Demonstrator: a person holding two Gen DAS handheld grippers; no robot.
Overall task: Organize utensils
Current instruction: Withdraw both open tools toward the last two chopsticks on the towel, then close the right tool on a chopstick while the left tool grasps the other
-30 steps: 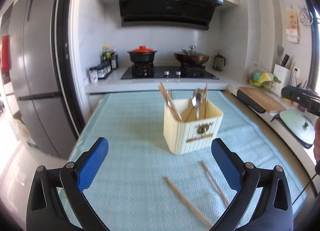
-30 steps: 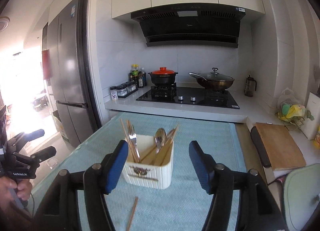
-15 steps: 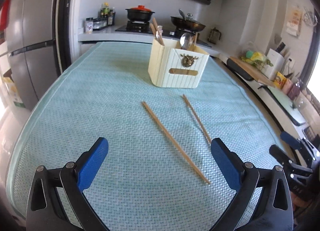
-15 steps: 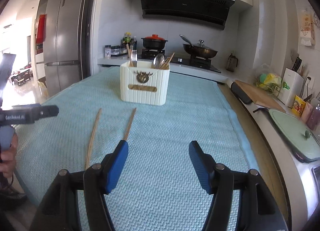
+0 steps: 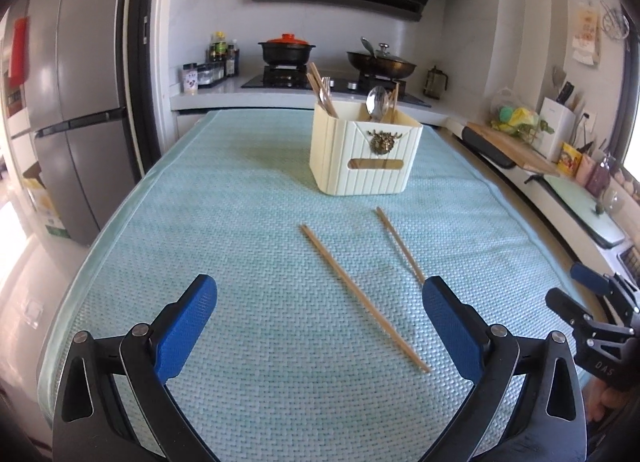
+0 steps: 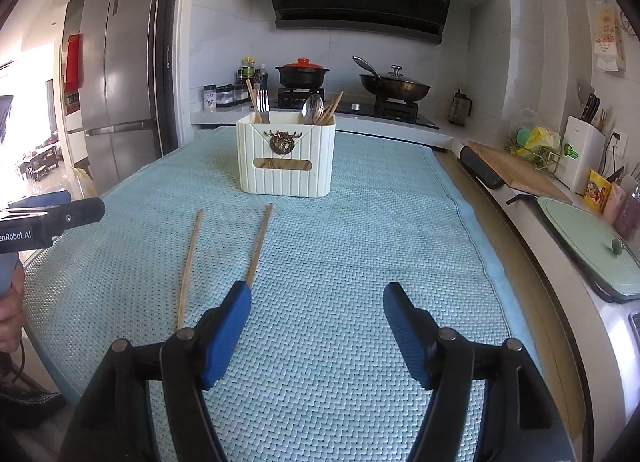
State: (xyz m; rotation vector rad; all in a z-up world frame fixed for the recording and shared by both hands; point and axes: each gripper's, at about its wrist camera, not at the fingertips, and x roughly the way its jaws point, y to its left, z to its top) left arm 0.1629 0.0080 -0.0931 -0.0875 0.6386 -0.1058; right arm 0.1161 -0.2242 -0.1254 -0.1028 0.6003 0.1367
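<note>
A cream utensil holder (image 5: 365, 158) stands on the teal mat (image 5: 240, 222), holding chopsticks, a fork and a spoon; it also shows in the right wrist view (image 6: 286, 160). Two loose wooden chopsticks lie on the mat in front of it: a long one (image 5: 362, 296) and a second one (image 5: 399, 244) to its right. In the right wrist view they are the left chopstick (image 6: 189, 262) and the right chopstick (image 6: 260, 244). My left gripper (image 5: 320, 302) is open and empty, above the mat near the chopsticks. My right gripper (image 6: 316, 306) is open and empty, its left fingertip by the right chopstick's near end.
A stove with a red-lidded pot (image 5: 287, 52) and a wok (image 5: 380, 64) is behind the mat. A fridge (image 5: 76, 102) stands left. A cutting board (image 6: 516, 170), knife block (image 6: 582, 158) and green lidded pan (image 6: 584, 238) line the right counter.
Both grippers have dropped from a high view down low over the mat's near end during the last second. Since half a second ago they shifted slightly. The chopsticks have not moved.
</note>
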